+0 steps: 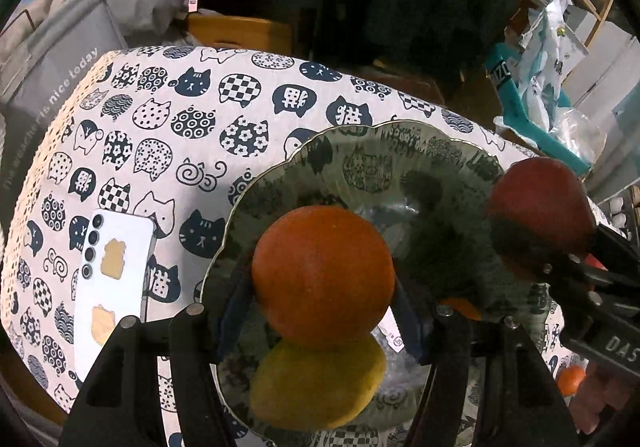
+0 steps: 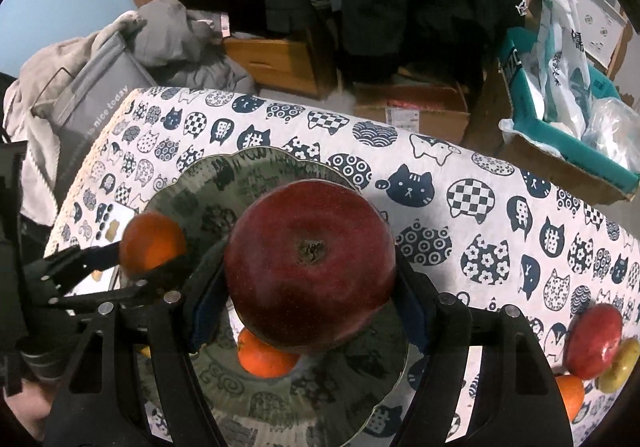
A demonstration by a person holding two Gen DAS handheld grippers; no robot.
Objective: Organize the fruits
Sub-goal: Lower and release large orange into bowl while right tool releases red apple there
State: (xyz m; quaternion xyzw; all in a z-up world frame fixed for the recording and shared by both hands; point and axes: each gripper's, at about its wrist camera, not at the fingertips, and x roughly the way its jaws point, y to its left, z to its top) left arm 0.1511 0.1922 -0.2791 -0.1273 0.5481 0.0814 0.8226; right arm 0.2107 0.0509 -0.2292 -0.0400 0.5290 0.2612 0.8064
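Observation:
My left gripper (image 1: 324, 299) is shut on an orange (image 1: 322, 273) and holds it above the green glass plate (image 1: 380, 163). A yellow fruit (image 1: 318, 387) lies on the plate under it. My right gripper (image 2: 308, 307) is shut on a red apple (image 2: 310, 263) above the same plate (image 2: 256, 171); a small orange (image 2: 264, 361) lies on the plate beneath it. The left gripper with its orange (image 2: 152, 243) shows at the left of the right wrist view; the right gripper's apple (image 1: 540, 207) shows at the right of the left wrist view.
A white phone (image 1: 112, 287) lies on the cat-print tablecloth (image 1: 180, 119) left of the plate. A red apple (image 2: 594, 341), a yellow fruit (image 2: 620, 365) and an orange (image 2: 570, 393) lie on the cloth at the right. Boxes, bags and clothes stand beyond the table's far edge.

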